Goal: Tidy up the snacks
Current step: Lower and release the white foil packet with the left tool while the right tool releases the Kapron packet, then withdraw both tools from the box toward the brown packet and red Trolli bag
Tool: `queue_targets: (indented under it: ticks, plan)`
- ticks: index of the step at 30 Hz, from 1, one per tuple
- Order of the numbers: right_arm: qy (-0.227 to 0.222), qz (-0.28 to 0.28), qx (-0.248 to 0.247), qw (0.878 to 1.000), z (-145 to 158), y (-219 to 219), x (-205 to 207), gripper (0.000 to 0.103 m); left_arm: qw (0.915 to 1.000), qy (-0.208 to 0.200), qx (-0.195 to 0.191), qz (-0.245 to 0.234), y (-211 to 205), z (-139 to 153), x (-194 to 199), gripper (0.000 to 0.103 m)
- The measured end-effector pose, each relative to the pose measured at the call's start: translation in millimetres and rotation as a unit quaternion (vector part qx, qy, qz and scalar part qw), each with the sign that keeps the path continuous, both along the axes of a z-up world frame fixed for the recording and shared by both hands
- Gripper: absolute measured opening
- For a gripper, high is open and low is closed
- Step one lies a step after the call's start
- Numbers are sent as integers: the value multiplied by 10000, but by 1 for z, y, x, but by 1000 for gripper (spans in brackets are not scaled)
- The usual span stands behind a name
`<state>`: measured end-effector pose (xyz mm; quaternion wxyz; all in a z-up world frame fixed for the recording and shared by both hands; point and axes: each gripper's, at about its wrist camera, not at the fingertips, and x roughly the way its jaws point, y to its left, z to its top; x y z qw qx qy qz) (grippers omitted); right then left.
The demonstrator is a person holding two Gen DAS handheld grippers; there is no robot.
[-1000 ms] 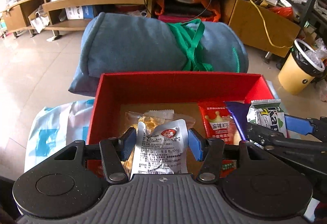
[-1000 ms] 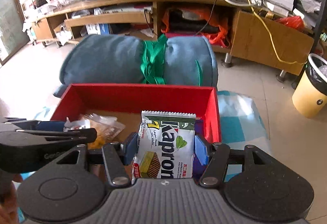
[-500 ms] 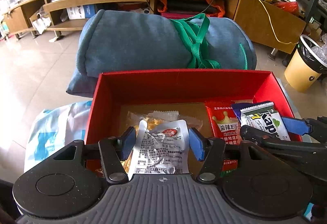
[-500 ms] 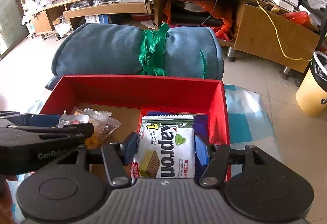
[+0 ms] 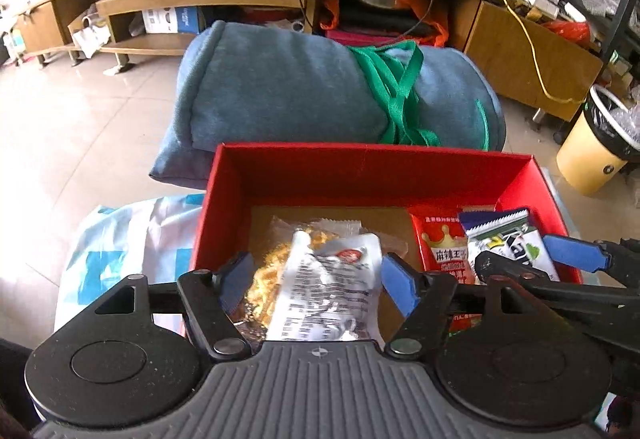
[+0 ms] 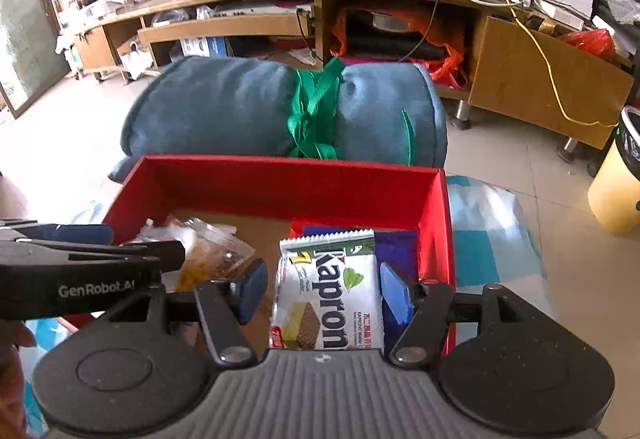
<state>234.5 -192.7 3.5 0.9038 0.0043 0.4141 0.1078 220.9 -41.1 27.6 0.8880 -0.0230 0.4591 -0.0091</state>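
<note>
Hovering over the red box (image 5: 372, 175), the left hand-held gripper (image 5: 316, 283) has just been opening, its blue pads now clear of the silver snack pouch (image 5: 324, 295) between them. The right hand-held gripper (image 6: 320, 291) has likewise just been opening around the wafer packet (image 6: 332, 287), which lies in the box's right end, pads apart from it.

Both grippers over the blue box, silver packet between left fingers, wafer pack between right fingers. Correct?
Not quite: the box is red, as both wrist views show. The rest holds: silver packet sits between the left gripper fingers, wafer pack between the right gripper fingers.
</note>
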Motion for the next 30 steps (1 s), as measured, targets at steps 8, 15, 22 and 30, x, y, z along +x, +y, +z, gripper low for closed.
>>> queue_targets:
  ticks: [8,15,22,30]
  plan:
    - [143,-25,702,9974,5,-7,0,57,9998,-39,-175,78,9,9,-4,78]
    - [25,-133,689,9975,13,-12,-4,57,9998,-46,-182,-79,7,11,-15,79]
    - [84,-310,491,9983,15,-22,-22,57,9989,104,-302,-342,-2,7,-35,79]
    - [196,-476,238,9984,13,-40,-56,57,9967,262,-253,-729,-26,-4,-62,83]
